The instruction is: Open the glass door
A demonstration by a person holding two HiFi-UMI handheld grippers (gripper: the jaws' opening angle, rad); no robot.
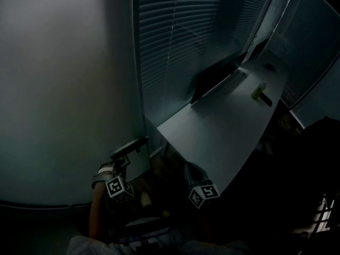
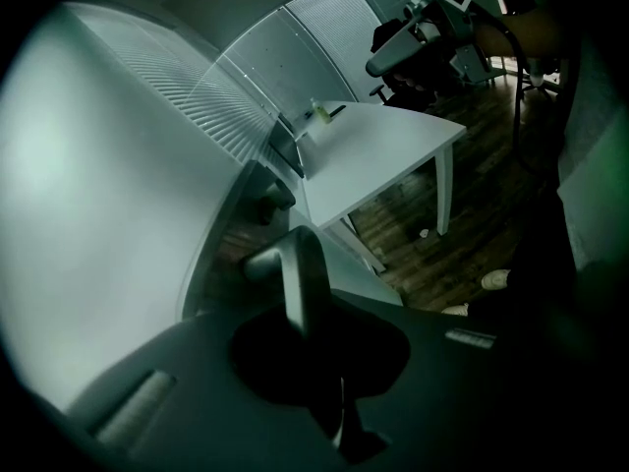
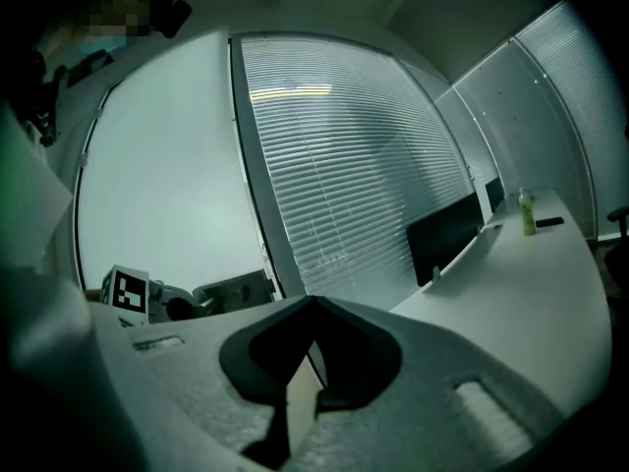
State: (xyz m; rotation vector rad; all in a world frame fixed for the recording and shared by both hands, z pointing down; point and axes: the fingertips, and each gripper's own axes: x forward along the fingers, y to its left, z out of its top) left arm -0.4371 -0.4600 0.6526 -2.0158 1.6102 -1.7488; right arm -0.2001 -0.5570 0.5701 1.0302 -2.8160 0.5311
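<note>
Gripping door handle [image 2: 294,264], left claw [image 2: 301,315] clamped; right claw [image 3: 312,303] closed, empty.

Left gripper [image 2: 303,298] — jaws closed on the door handle [image 2: 293,264], held forward of the bare left forearm [image 1: 96,212]. Right gripper [image 3: 309,301] — jaws pressed together with nothing between them, held low just beside the left, marker cube facing up.
</note>
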